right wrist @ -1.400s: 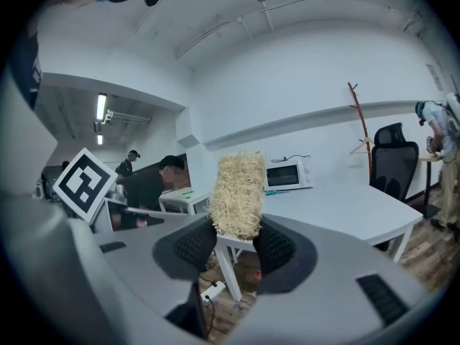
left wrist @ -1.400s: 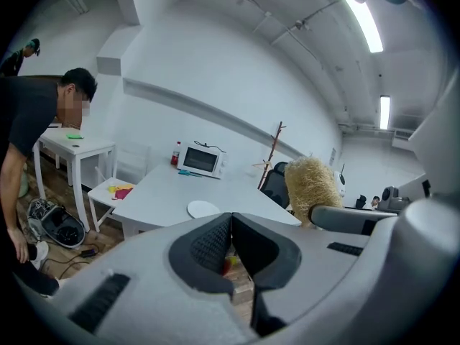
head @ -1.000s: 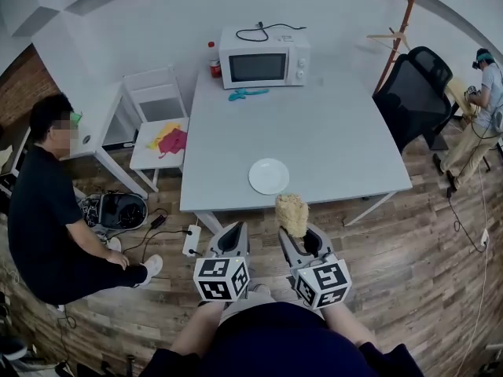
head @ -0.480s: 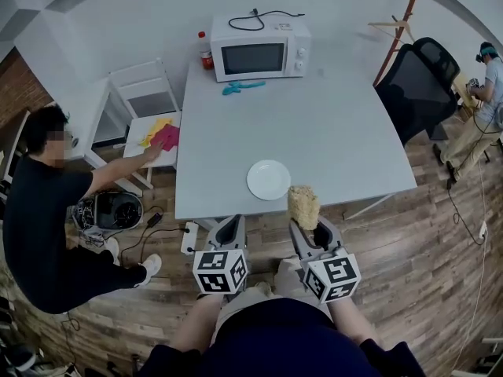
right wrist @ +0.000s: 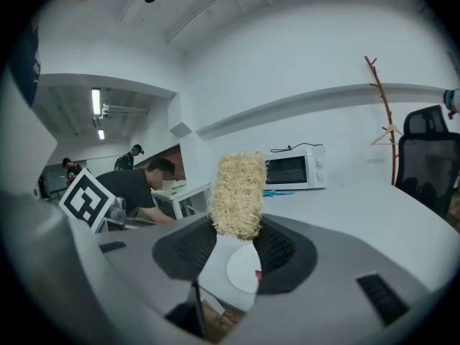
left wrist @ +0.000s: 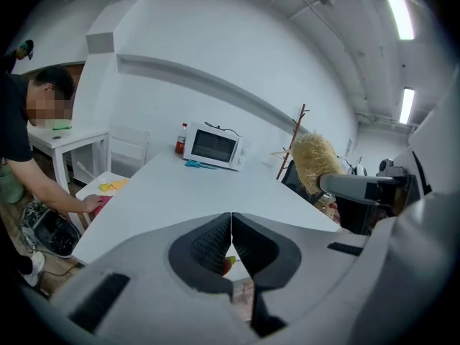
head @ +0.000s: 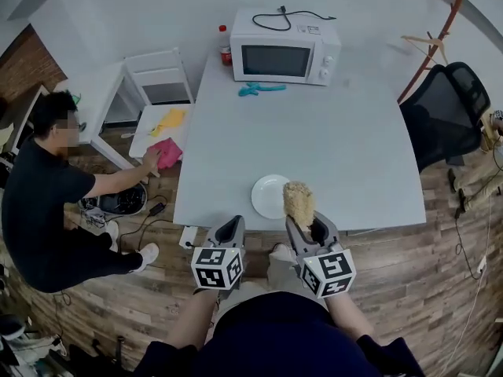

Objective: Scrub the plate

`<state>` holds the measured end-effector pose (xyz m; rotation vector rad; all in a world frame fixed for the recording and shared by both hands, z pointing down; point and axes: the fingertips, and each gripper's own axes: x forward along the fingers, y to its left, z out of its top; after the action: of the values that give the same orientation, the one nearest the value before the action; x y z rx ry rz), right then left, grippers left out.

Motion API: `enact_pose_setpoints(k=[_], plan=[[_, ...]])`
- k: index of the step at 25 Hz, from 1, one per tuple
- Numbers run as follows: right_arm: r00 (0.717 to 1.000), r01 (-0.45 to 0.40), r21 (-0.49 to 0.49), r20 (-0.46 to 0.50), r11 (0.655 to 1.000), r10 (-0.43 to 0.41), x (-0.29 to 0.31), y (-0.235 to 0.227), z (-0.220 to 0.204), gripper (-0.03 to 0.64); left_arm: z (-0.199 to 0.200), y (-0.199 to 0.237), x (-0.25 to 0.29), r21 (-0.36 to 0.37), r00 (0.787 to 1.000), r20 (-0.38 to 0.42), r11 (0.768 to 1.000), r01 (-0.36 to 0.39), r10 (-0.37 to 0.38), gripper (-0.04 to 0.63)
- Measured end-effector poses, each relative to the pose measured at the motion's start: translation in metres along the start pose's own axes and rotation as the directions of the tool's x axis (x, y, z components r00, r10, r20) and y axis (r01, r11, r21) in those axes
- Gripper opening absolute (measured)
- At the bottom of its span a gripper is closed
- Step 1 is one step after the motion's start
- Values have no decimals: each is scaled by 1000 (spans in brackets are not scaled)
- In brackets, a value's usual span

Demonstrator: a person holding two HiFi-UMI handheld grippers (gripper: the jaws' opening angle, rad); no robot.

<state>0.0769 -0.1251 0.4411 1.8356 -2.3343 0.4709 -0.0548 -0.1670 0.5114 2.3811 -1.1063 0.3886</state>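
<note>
1. Found plate on counter, close to near edge, left of middle.
2. Saw microwave at counter's far edge, bottle just left of it, small tool lying just before it.
3. Noted left hand-held gripper and right hand-held gripper side by side before near edge, scrubber upright between right one's jaws, overlapping plate's right rim in head view.
4. Spotted side chair left of counter, cloths on its seat, person on floor further left.
5. Saw office chair right of counter.
</note>
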Motion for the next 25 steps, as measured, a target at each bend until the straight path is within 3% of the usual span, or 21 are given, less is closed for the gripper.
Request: enact_pose_setpoints(k=[13,19,20,22,25], plan=[[983,-149,-25,-110,989,145,67,-51,-11,160,-29,14,86,-84,988,-138,993,-83,71,20],[965,-215,-34,-158,976,208,84,-59,-21,160,-55,32,107,-160,968,-224,976,-150,112,20],[963,-224,-35,-164,974,216,85,-59,-22,160,-59,34,111,-178,965,-237,972,-153,109,29],[958,-237,-33,-177,971,228,88,-62,-26,160,-67,36,117,-214,960,-263,965,-154,95,140],[950,-250,-23,-196,968,241,92,-64,-31,160,-76,41,125,-248,953,-288,955,-164,89,164]])
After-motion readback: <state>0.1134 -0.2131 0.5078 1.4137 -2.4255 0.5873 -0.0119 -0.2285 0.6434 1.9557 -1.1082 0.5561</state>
